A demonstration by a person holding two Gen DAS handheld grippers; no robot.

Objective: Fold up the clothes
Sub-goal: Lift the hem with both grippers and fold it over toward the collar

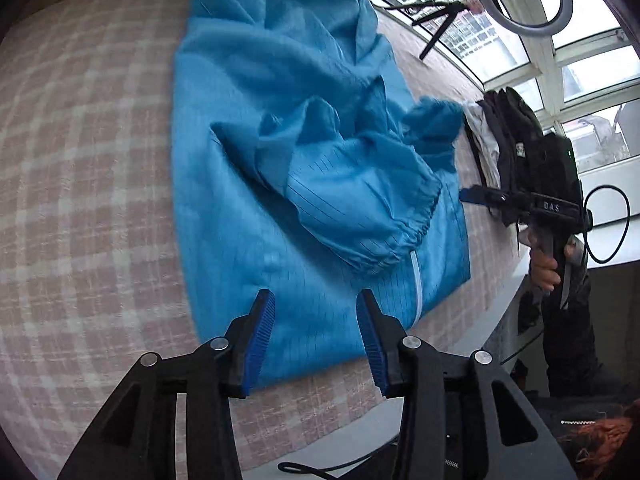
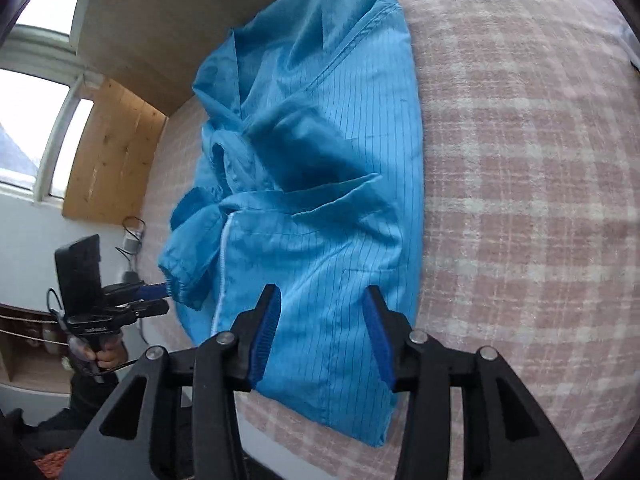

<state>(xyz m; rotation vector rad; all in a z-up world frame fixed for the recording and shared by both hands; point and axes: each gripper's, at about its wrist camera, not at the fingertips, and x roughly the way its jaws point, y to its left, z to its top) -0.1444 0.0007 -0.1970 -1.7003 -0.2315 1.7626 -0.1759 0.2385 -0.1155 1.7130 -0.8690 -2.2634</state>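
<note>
Left wrist view: the left gripper [image 1: 316,336] hangs with its blue pads spread apart above the near edge of a blue jacket [image 1: 280,184], pinching nothing. The jacket lies partly folded on a pink checked blanket [image 1: 80,168], one cuffed sleeve [image 1: 372,216] laid across its middle beside a white zipper [image 1: 416,288]. Far right, the right gripper [image 1: 476,196] sits just beside the jacket's edge. Right wrist view shows that gripper [image 2: 320,332] spread wide over the jacket's [image 2: 320,160] near end, empty too.
</note>
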